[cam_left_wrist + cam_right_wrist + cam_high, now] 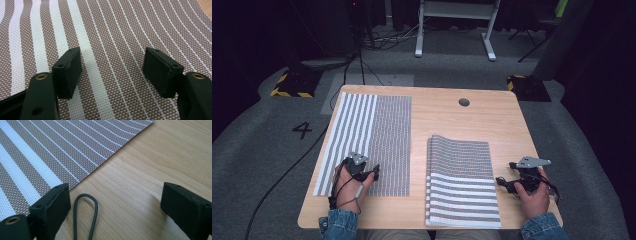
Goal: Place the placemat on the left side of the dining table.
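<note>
Broadly, largest first:

Floor: grey carpet (262, 150) around the table, with a black "4" (302, 130) marked on it to the left and yellow-and-black striped blocks (292, 82) at the far left and far right.

Table: a light wooden top (442, 120) with rounded corners and a round cable hole (464, 102) near its far edge.

Flat placemat: a woven mat (372, 140) lies spread on the left half of the table; its left part has broad white and brown stripes, its right part fine lines.

Stacked placemats: a pile of the same woven mats (462, 180) sits on the near right of the table, fine lines at the far end and broad stripes toward the person.

Person: two hands in denim sleeves (339, 225) come in from the near edge.

Left gripper (373, 174): held over the near end of the flat mat; in the left gripper view its jaws stand wide apart above the weave (112, 50), nothing between them.

Right gripper (502, 182): held just right of the stack, above bare wood; in the right gripper view its jaws are spread wide, the mat's edge (50, 157) beside the left jaw.

Cord loop: a thin dark cord (85, 215) lies on the wood between the right gripper's jaws.
</note>
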A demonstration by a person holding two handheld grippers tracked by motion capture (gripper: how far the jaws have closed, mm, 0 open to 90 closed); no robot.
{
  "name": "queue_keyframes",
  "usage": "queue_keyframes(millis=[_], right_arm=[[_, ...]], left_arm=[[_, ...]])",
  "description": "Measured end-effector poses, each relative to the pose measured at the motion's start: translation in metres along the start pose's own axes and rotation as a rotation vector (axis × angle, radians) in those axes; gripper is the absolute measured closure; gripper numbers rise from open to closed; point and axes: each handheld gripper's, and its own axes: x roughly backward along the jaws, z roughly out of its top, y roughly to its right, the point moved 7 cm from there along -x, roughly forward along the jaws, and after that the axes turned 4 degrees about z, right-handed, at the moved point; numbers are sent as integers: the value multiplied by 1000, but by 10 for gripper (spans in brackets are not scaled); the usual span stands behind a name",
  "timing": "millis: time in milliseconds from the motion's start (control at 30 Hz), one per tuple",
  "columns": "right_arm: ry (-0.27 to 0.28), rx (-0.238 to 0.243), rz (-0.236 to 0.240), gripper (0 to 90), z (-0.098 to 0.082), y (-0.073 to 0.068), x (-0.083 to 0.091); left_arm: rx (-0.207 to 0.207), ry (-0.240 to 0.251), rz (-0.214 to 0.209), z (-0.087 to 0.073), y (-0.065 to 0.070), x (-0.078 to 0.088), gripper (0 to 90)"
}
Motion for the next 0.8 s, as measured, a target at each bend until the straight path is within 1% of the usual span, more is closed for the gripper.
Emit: queue_keyframes(millis=[133, 300, 400, 433, 467, 567, 633, 667, 700, 733, 800], right_arm=[[0, 1, 0, 94, 0, 0, 0], [-1, 5, 1, 94, 0, 0, 0], [-2, 9, 1, 94, 0, 1, 0], [-4, 10, 0, 94, 0, 1, 0], [-2, 4, 1, 94, 0, 1, 0], [-1, 3, 2, 94, 0, 0, 0], [-1, 2, 1, 94, 0, 0, 0], [0, 0, 2, 94, 0, 0, 0], [1, -1, 2, 94, 0, 0, 0], [2, -2, 5, 94, 1, 0, 0], [2, -3, 4, 94, 1, 0, -1]], left_arm=[[-3, 1, -7, 2, -5, -2, 318], [-4, 2, 0, 2, -5, -2, 315], [-12, 2, -9, 2, -6, -2, 316], [-13, 13, -10, 3, -7, -1, 327], [-22, 29, -8, 4, -7, 0, 333], [-32, 46, -40, 7, 0, 9, 341], [-35, 52, -47, 9, 5, 18, 342], [-44, 52, -55, 9, 7, 21, 343], [-48, 53, -67, 9, 12, 29, 343], [-52, 57, -72, 8, 13, 31, 342], [-63, 63, -79, 6, 20, 43, 341]])
